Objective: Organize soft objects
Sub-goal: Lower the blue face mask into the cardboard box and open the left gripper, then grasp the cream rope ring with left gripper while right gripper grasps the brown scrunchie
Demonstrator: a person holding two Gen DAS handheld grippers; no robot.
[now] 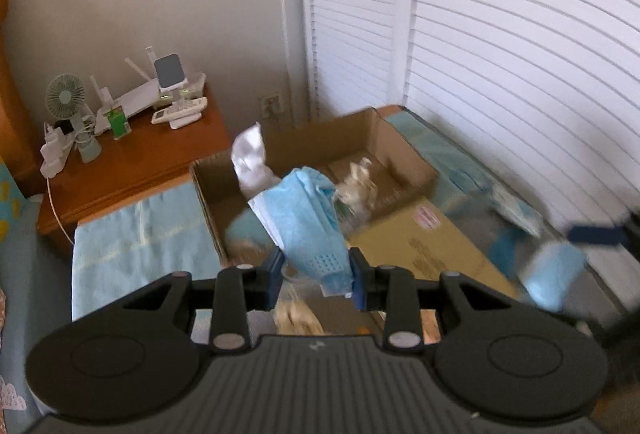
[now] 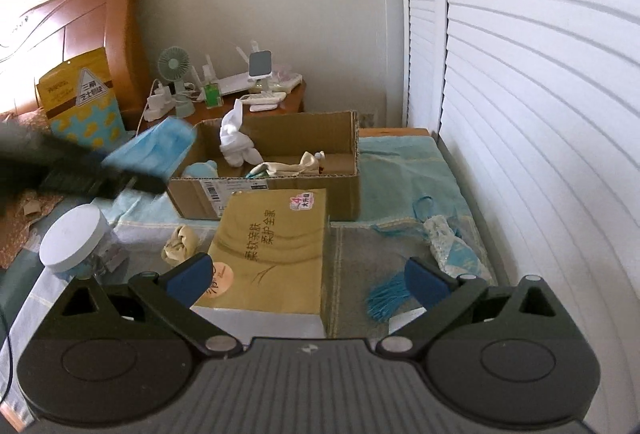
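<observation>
Right view only: white-lidded jar (image 2: 74,234), lower left. Left hand-held gripper (image 1: 316,276) clamps blue face mask (image 1: 308,222) above cardboard box (image 1: 404,154), frame centre. Right hand-held gripper (image 2: 308,280) wide, empty

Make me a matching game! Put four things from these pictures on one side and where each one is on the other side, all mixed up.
Things:
1. blue face mask
2. white sock
3. small green fan
4. white-lidded jar

Places:
A. on the wooden nightstand
B. on the bed, left of the yellow tissue pack
C. pinched in the left gripper
D. inside the cardboard box

Pairs: 1-C, 2-D, 3-A, 4-B
</observation>
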